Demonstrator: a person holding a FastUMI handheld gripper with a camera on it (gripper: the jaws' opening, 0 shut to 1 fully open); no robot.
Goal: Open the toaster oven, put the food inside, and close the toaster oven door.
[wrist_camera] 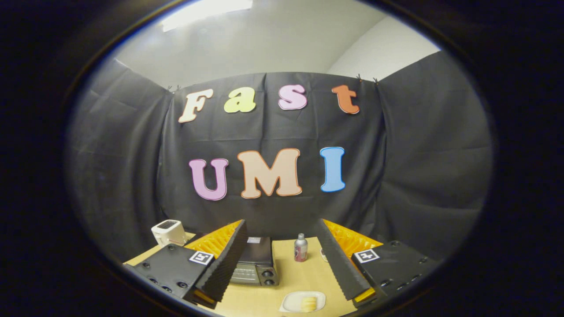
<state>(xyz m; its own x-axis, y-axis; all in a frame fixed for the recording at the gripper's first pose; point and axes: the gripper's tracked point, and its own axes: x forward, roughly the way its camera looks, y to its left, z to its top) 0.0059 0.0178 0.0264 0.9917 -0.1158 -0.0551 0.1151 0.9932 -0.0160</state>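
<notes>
Nearest my lens: hand-held gripper (282, 281), fingers spread wide, grasping nothing, raised above the tan wooden worktop (304, 273). Between the fingertips: small white plate (291, 303) carrying a pale yellow piece of food (309, 303). Beyond it, partly behind my left finger: dark toaster oven (257, 264), door shut. Right of it: small silver can with red label (301, 248), upright. Far left corner: white toaster (168, 232).
</notes>
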